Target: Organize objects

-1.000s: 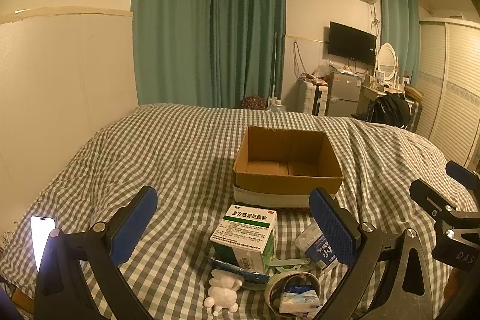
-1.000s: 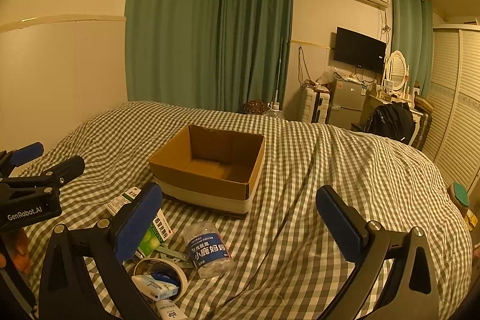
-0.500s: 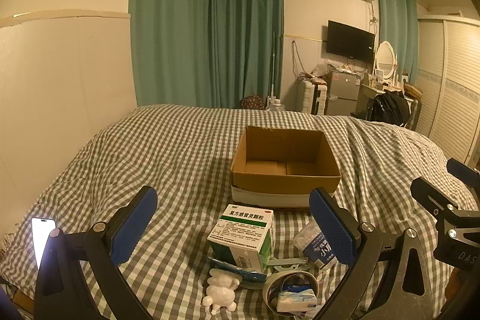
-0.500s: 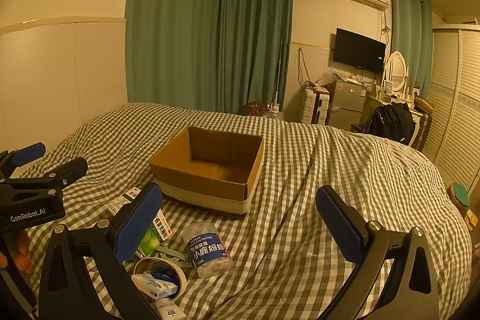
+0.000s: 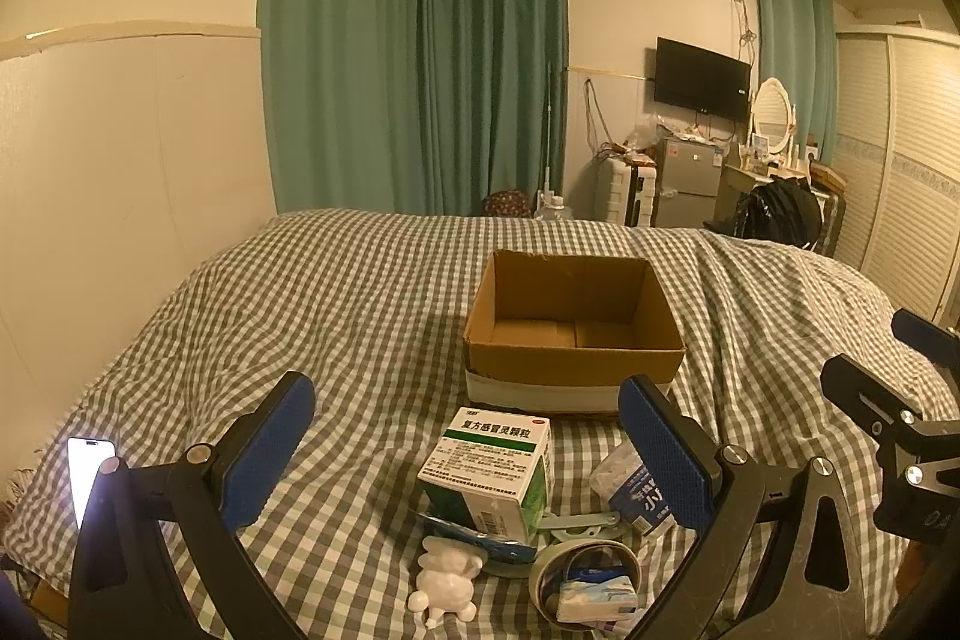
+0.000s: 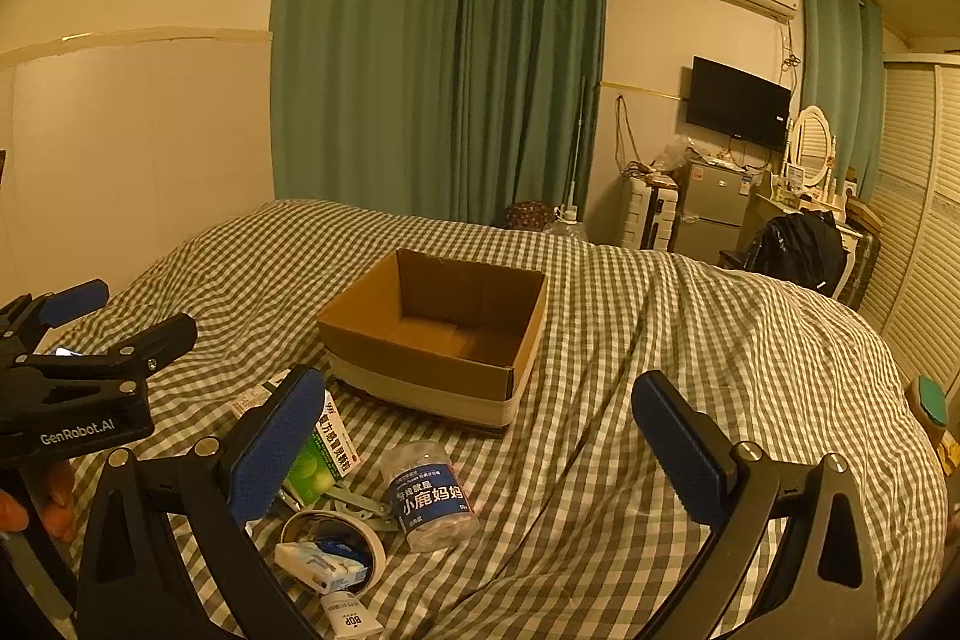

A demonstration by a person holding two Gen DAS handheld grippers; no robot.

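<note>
Left claw [image 5: 465, 451]: blue-padded fingers spread wide apart, nothing between them, held above the grey-and-white checked bed cover [image 5: 336, 316]. Right claw [image 6: 480, 436]: likewise spread wide and empty.

Open brown cardboard box with a white band at its base [image 5: 573, 361]: upright on the bed, interior bare, just beyond the loose items.

Loose items lie clustered on the cover in front of the box. White-and-green medicine carton [image 5: 489, 466]: standing nearest the box. White bear-shaped figurine [image 5: 447, 577]: in front of the carton. Roll of pale tape [image 5: 585, 583]: flat, with a small white-and-blue packet resting inside its ring. Clear plastic jar with a blue label [image 6: 432, 499]: on its side, right of the carton.

A lit white-screened phone [image 5: 90, 472] lies at the bed's left edge, well apart from the cluster.
</note>
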